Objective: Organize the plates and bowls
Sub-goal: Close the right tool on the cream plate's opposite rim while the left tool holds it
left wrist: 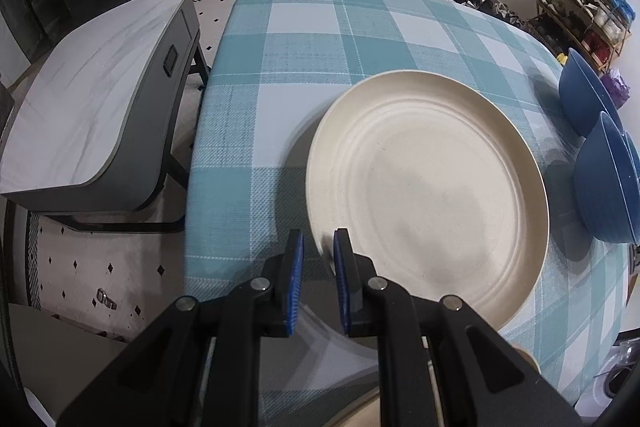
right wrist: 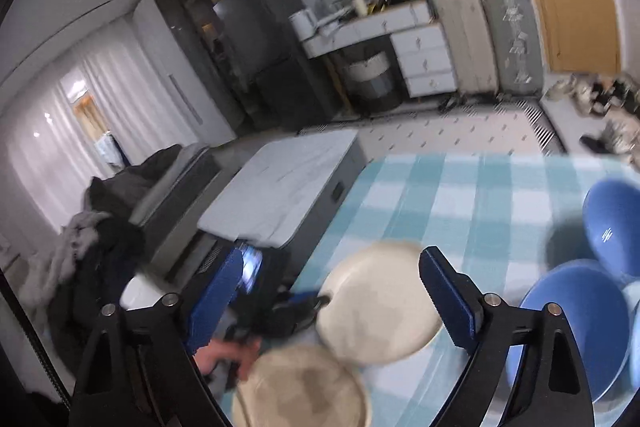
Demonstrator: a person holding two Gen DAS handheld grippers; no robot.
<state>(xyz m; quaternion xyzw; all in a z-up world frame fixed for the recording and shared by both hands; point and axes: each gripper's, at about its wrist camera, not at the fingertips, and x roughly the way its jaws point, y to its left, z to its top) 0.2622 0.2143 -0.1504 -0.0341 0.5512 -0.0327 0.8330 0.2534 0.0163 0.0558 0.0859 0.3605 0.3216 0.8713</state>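
Barely started: left gripper [left wrist: 318, 245] pinches the cream plate [left wrist: 428, 195] rim; right gripper [right wrist: 332, 291] gapes wide; blue bowls [left wrist: 604, 183] wait at right.

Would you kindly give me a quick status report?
Left hand-held gripper pinching round cream plate rim. Right hand-held gripper open, empty. Two blue bowls beside plate.

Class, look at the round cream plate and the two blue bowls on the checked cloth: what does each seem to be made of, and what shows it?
Round cream plate: probably matte plastic or plant-fibre composite; dull speckled surface, moulded concentric rings, no glare. Two blue bowls: likely the same matte material; thin rims, only a soft sheen. Glazed ceramic seems unlikely, but cannot be excluded.
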